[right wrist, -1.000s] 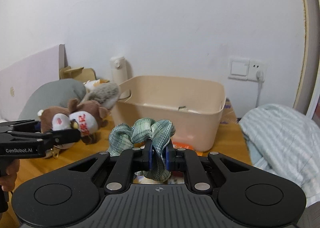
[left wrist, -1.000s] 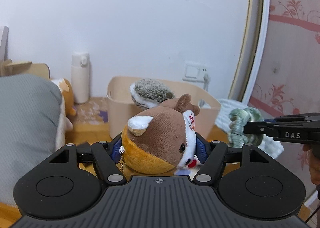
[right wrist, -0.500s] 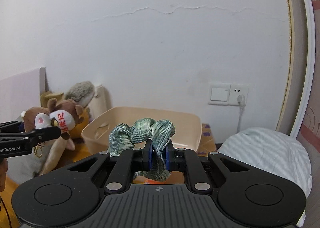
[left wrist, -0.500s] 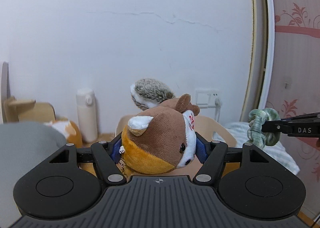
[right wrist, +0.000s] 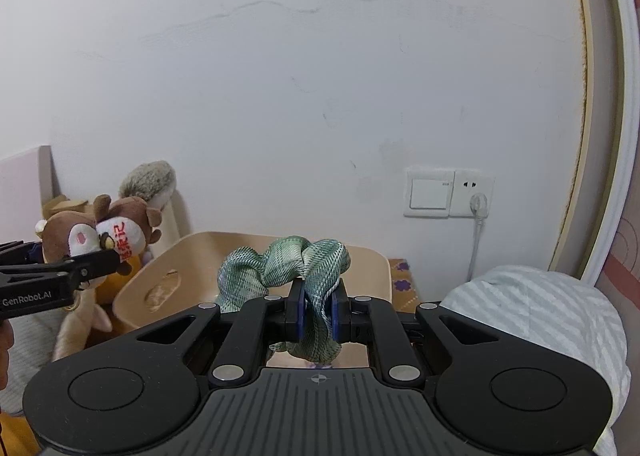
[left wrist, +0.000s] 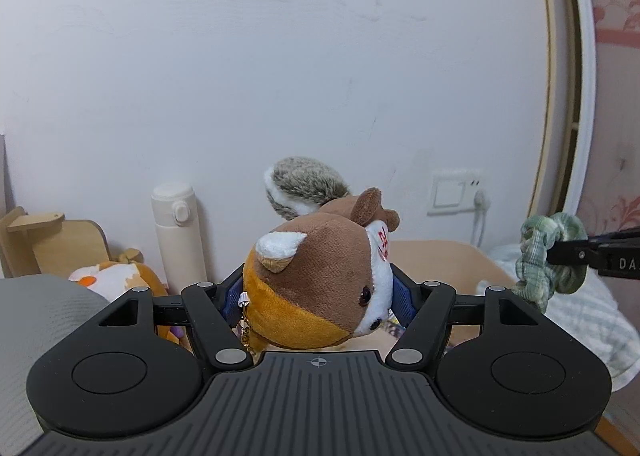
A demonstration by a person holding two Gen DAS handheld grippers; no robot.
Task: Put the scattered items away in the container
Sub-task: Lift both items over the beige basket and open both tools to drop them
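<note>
Both loads now nearer the beige bin [right wrist: 256, 280]: left gripper [left wrist: 318, 292] clamps squirrel plush [left wrist: 320, 280], right gripper [right wrist: 316, 312] clamps green scrunchie [right wrist: 288, 268]; 2 drops left.

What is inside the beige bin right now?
Nothing shows on the beige bin's visible inner wall. The green scrunchie in the right gripper covers most of its interior, so the floor cannot be checked.

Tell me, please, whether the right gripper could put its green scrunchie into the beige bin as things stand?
Probably yes: the right gripper, shut on the green scrunchie, faces the beige bin with its open top and nothing between them.
</note>
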